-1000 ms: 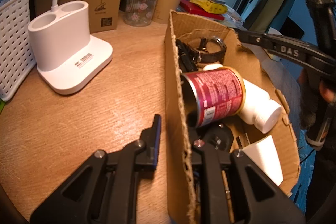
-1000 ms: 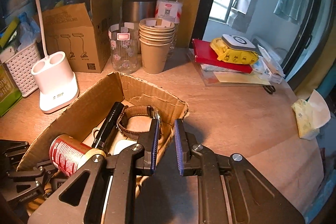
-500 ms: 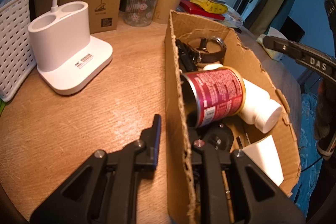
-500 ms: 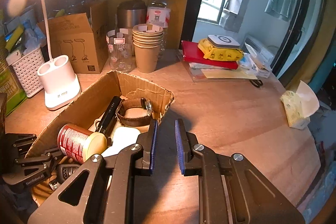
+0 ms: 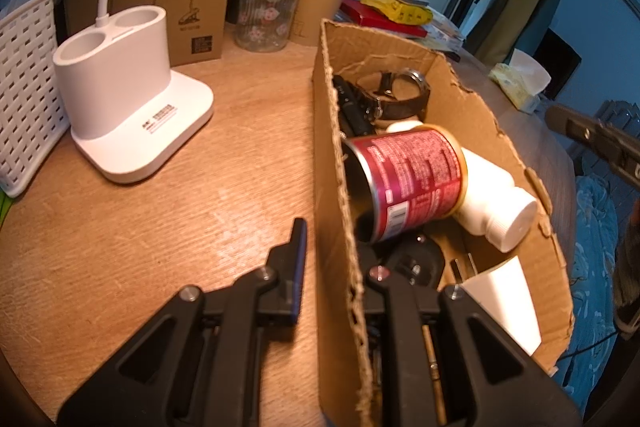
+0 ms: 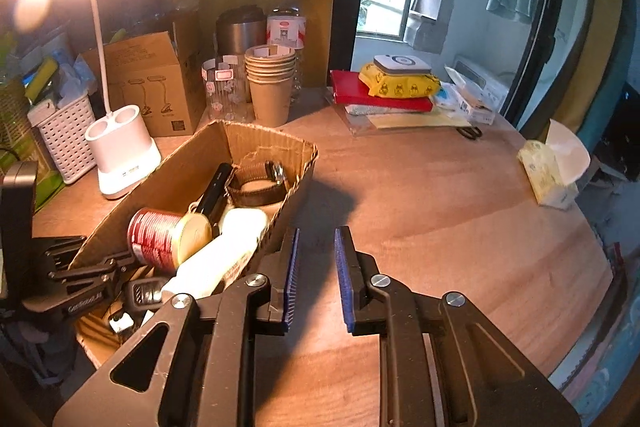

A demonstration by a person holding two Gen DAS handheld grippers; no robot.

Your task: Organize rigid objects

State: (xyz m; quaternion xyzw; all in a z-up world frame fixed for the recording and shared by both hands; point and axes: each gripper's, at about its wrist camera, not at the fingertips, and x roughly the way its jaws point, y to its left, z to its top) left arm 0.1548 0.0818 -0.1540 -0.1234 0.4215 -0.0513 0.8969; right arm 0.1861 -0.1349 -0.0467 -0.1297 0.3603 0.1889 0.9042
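Left gripper [image 5: 332,267] apparently clamps box wall [image 5: 344,307] — right gripper [image 6: 316,279] opening, empty.

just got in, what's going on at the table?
Sorting job. The left hand-held gripper is clamped on the side wall of the cardboard box, which holds a red can, white bottle, wristwatch and other items. The right hand-held gripper is over bare table beside the box, jaws opening, nothing between them.
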